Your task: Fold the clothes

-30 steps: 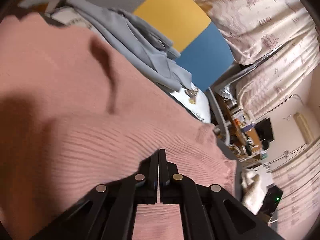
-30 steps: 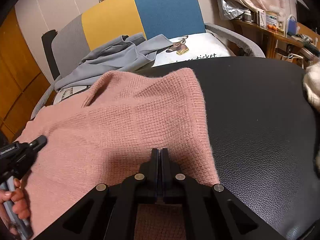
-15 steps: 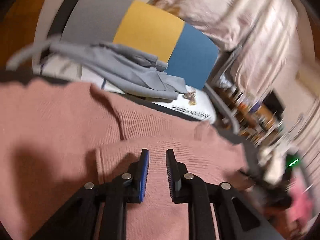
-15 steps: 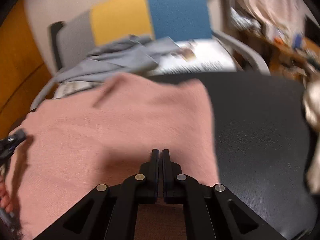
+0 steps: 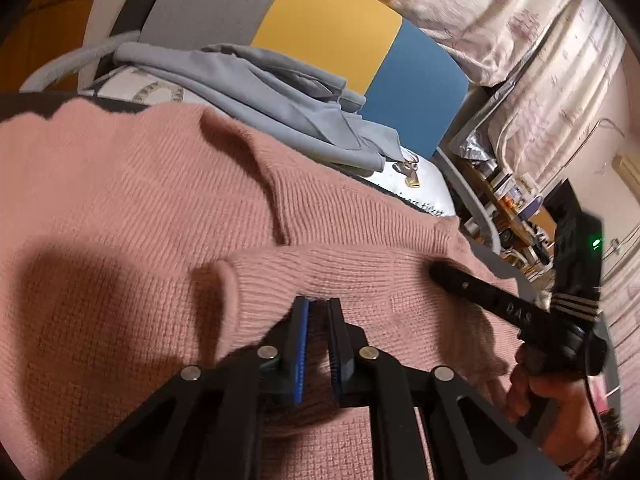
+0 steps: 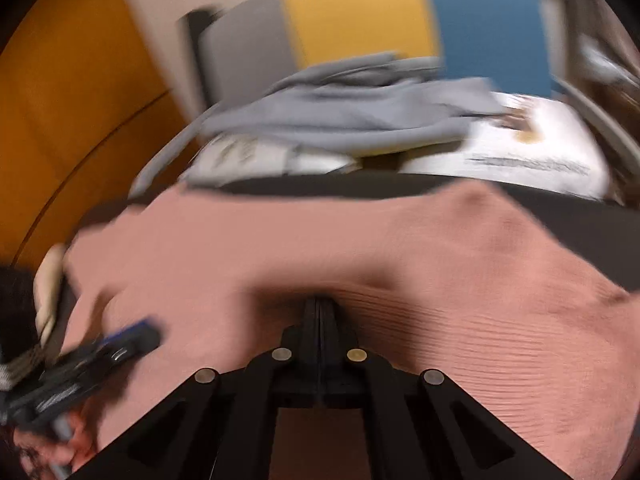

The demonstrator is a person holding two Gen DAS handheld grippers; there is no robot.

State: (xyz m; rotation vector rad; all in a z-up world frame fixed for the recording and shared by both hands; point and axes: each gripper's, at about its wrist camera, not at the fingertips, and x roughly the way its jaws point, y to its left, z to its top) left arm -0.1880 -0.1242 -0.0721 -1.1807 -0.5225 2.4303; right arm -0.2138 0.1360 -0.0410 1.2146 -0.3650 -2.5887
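A pink knit sweater [image 5: 132, 208] lies spread over the black table [image 6: 592, 228]. My left gripper [image 5: 318, 304] sits low over it with its blue pads a narrow gap apart. The jaws are closing, with the edge of a folded-over ribbed band [image 5: 360, 268] between the tips. My right gripper [image 6: 319, 302] is shut on that ribbed part of the sweater [image 6: 460, 320], which bunches at its tips. In the left wrist view the right gripper [image 5: 438, 272] reaches in from the right, held by a hand [image 5: 560, 404]. The blurred left gripper [image 6: 148, 336] shows at lower left in the right wrist view.
Behind the table stands a chair with a grey, yellow and blue back [image 5: 328, 36]. A grey garment [image 5: 256, 92] is draped over a white deer-print cushion [image 5: 416, 188] on it. Curtains [image 5: 540, 80] and a cluttered desk [image 5: 516, 208] are at the right, an orange wall [image 6: 60, 120] at the left.
The right gripper has swept left, dragging the ribbed part of the sweater over the body. The left gripper let go, opened, then narrowed again at the new fold.
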